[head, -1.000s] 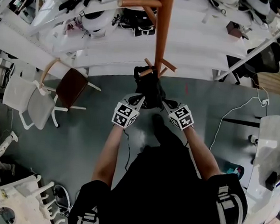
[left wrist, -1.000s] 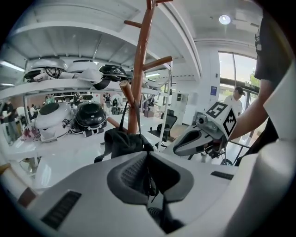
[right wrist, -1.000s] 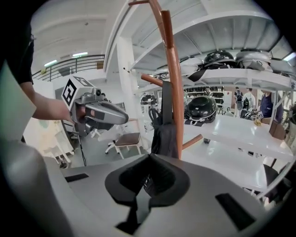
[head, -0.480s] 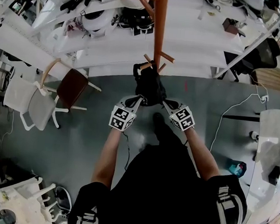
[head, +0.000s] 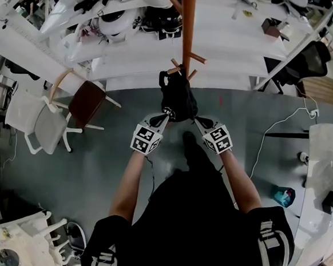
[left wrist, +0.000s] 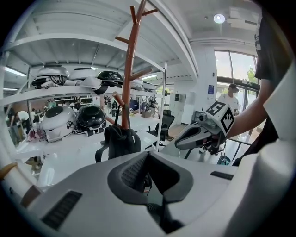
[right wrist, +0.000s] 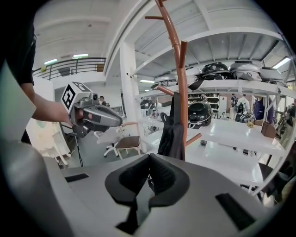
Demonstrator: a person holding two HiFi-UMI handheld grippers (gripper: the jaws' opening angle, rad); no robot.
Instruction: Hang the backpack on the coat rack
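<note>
As both arms (head: pixel 129 181) reach forward, left claw (head: pixel 167 114) and right claw (head: pixel 195 120), pressed together, face the backpack (head: pixel 178 97).

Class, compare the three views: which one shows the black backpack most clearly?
The left gripper view: the backpack faces the camera, its side strap visible, against the coat rack pole. The right gripper view shows it edge-on and narrow. The head view shows only a dark shape from above.

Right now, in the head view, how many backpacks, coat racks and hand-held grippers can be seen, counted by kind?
backpack: 1
coat rack: 1
hand-held gripper: 2, namely the left hand-held gripper and the right hand-held gripper
Total: 4
</note>
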